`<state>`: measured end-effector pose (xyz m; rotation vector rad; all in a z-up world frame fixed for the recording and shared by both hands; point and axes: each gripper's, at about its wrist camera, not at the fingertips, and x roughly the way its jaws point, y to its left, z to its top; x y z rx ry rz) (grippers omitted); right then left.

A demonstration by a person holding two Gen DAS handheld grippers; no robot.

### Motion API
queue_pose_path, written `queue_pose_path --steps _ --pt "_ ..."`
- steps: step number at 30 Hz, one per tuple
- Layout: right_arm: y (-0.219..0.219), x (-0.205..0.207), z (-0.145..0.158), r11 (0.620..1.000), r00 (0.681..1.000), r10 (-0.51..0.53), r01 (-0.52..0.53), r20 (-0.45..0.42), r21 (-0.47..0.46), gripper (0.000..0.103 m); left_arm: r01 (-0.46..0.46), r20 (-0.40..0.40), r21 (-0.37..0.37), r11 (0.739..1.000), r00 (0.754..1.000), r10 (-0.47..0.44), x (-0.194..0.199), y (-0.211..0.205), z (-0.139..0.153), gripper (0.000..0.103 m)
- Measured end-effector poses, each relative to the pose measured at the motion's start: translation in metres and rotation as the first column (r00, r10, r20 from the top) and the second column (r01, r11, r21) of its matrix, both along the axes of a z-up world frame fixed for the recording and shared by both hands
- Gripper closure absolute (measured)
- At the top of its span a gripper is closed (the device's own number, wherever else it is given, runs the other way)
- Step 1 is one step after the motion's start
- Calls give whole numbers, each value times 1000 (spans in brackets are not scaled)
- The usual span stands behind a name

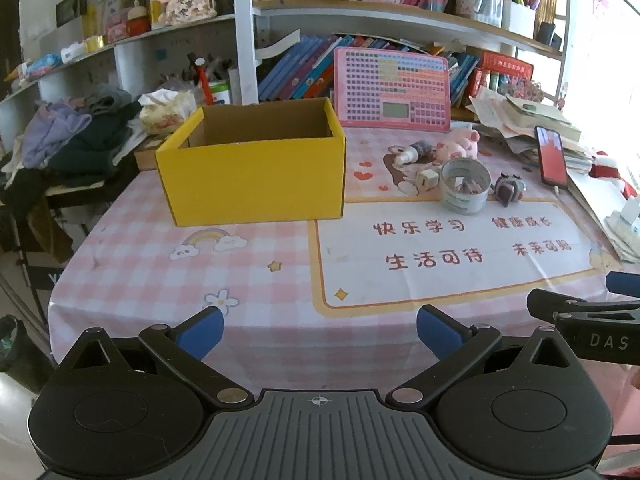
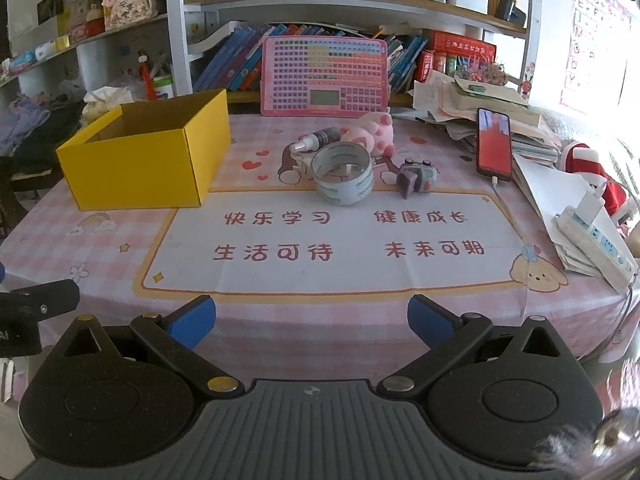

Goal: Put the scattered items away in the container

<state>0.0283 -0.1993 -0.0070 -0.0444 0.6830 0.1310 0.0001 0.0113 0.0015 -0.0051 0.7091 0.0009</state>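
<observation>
Left gripper: the left gripper point(image 1: 320, 330) hung over the near edge of the table, jaws spread wide, nothing between the blue pads point(image 1: 202, 334).
Right gripper: the right gripper point(image 2: 312, 320) sat likewise at the near edge, jaws fully apart and empty.
Container: the yellow cardboard box point(image 1: 256, 176) stood open-topped on the left of the table, its inside apparently empty as far as could be seen.
Scattered items: a tape roll point(image 2: 343, 174), a small spray bottle point(image 2: 318, 138), a pink plush pig point(image 2: 370, 132), a small grey toy camera point(image 2: 418, 178) and a little cube point(image 1: 426, 179) lay bunched together right of the box, well apart from both grippers.
Risk, crowding: the items touched or nearly touched, so wide jaws coming down on one would likely knock a neighbour away.
Risk, rolling: the bottle lay on its side and could roll off under a glancing pad.
Risk, bystanders: a phone point(image 2: 494, 144) on its cable and loose paper stacks point(image 2: 560, 200) lay just right of the cluster; a careless sweep might drag them.
Risk, box: light cardboard would probably slide if bumped.
Materials: the tape roll was a smooth hollow ring; the pig soft and squashy; the tablecloth point(image 2: 320, 308) a slick printed sheet with pink checks.
</observation>
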Motion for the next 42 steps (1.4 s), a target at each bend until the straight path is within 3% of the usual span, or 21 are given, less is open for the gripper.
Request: queue_pose_path --steps 15,29,42 --pt "6 1 2 999 999 24 -23 29 -37 0 -8 -3 15 1000 1000 8 0 2 -1 0" --pt "7 3 10 1000 998 26 -26 66 -6 0 21 15 43 999 1000 -22 -1 2 0 0" --pt "14 -5 3 1000 999 -12 13 31 -18 0 31 4 35 999 1000 -31 -1 7 -4 0"
